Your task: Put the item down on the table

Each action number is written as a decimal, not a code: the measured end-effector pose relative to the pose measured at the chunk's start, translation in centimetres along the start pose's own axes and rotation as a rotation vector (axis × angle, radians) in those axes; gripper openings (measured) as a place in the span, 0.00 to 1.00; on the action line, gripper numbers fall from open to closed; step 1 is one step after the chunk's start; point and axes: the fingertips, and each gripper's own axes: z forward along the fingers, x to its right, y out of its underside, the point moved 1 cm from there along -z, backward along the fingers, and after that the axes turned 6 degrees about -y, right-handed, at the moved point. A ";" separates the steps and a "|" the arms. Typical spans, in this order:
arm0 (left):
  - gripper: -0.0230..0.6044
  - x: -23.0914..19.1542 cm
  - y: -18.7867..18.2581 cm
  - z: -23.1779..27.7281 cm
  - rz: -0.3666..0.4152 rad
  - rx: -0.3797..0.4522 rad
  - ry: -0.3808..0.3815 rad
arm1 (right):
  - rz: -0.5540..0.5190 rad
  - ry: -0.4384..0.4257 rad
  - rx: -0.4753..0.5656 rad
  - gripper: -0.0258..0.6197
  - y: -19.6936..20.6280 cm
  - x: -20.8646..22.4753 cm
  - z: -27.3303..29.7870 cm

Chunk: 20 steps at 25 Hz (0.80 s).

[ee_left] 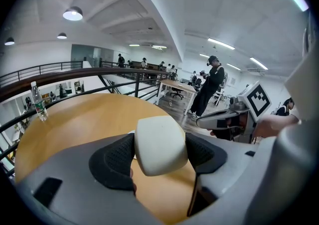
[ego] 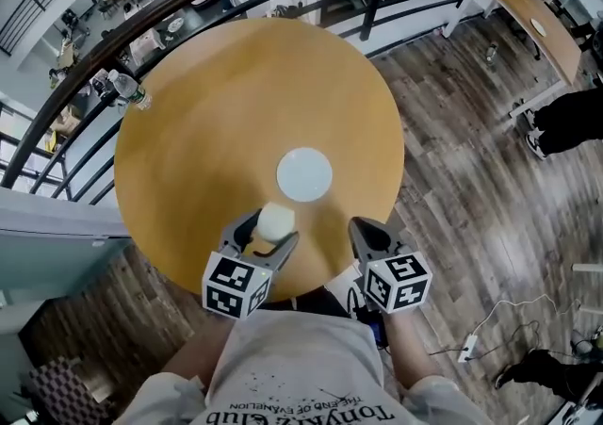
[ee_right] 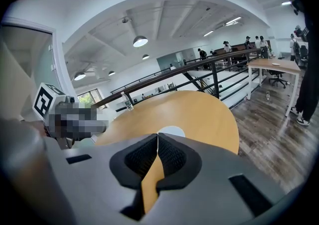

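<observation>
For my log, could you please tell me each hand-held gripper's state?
Left hand-held gripper: shut on the rounded off-white block.
Right hand-held gripper: shut, empty.

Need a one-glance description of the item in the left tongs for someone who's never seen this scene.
Start at the round wooden table. At its near edge, the left tongs clamp a cream rounded block. Unlike the flat white disc just beyond, it is chunky and held.
</observation>
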 end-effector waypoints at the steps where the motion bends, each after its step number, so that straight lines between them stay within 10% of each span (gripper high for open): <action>1: 0.57 -0.3 0.0 0.3 0.000 -0.006 0.004 | 0.009 0.008 -0.001 0.08 0.0 0.2 0.2; 20: 0.57 -2.9 0.3 7.2 0.023 -0.076 0.055 | 0.029 0.070 -0.030 0.08 -0.5 3.2 3.6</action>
